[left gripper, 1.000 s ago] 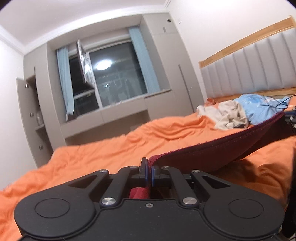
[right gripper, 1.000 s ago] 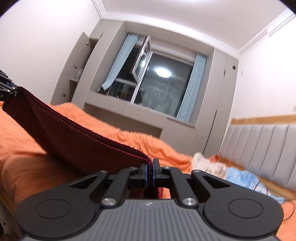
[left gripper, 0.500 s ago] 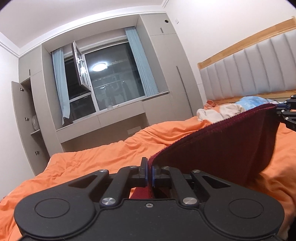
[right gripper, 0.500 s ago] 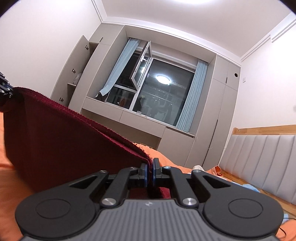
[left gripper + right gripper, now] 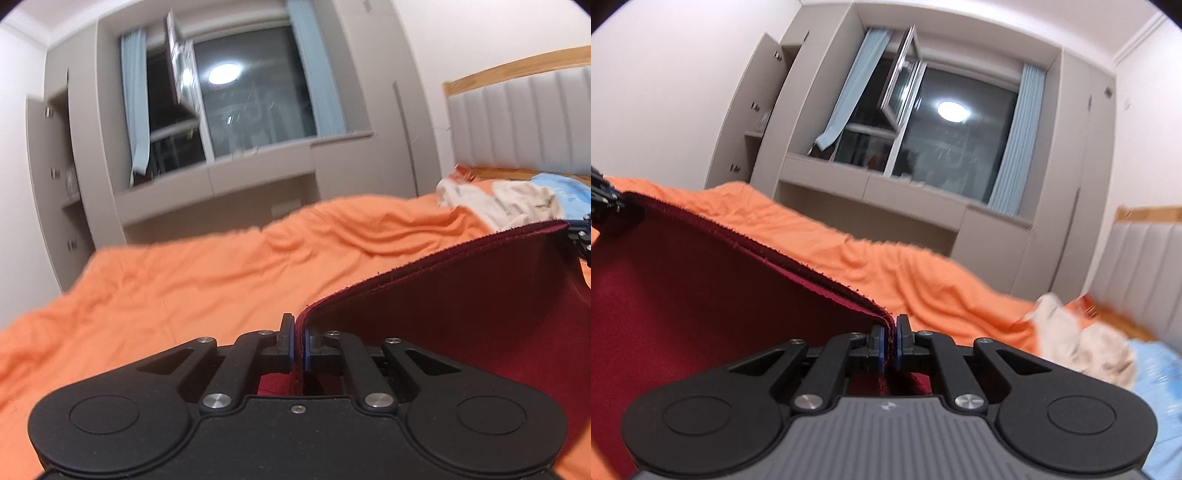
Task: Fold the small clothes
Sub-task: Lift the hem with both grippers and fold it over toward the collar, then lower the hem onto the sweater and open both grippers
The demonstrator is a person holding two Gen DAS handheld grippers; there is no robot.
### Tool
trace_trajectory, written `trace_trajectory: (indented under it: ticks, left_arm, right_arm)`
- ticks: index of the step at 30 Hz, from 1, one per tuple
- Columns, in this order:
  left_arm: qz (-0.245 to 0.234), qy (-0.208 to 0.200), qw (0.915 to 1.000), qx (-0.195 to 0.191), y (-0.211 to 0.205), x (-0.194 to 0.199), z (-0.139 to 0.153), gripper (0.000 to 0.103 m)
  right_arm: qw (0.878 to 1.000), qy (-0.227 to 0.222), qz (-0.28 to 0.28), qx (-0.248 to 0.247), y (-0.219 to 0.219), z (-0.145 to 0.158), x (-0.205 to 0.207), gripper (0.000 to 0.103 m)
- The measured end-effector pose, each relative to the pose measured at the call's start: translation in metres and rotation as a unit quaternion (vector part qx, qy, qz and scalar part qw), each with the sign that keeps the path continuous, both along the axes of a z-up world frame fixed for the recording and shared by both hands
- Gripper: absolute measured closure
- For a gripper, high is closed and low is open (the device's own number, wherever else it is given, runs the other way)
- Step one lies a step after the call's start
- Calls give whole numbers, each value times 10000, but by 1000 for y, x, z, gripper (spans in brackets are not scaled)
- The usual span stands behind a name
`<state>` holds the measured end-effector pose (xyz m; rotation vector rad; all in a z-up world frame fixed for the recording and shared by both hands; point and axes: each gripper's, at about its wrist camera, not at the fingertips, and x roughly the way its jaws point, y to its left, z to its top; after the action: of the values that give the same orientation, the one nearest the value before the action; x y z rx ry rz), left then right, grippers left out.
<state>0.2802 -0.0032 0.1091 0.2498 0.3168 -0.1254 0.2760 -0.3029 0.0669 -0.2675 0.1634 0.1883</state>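
A dark red cloth point(image 5: 461, 314) hangs stretched between both grippers above the orange bed cover point(image 5: 203, 280). My left gripper point(image 5: 298, 332) is shut on one top corner of it; the cloth runs off to the right, where the right gripper's tip point(image 5: 580, 240) shows at the frame edge. In the right wrist view my right gripper point(image 5: 890, 332) is shut on the other top corner, and the dark red cloth point(image 5: 701, 302) spreads left to the left gripper's tip point(image 5: 605, 206). The cloth's lower part is hidden behind the gripper bodies.
A pile of beige clothes point(image 5: 517, 201) and a light blue garment point(image 5: 565, 195) lie near the padded headboard point(image 5: 517, 122). Grey cabinets and a window point(image 5: 251, 99) with an open pane stand beyond the bed's far side.
Both grippers swept across the bed with the red cloth held taut between them. The view tipped up half a second ago and has come back down toward the bed cover.
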Motion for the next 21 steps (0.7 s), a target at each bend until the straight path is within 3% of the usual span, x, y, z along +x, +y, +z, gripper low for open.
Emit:
trace_trajectory:
  ticks: [11, 21]
  left_arm:
    - [292, 870, 9958, -4, 19, 107, -78, 98]
    - [283, 1736, 9839, -313, 32, 154, -124, 93]
  right_arm:
    - [9947, 973, 69, -339, 16, -63, 110, 97]
    - [9846, 1630, 17, -633, 31, -104, 131, 95]
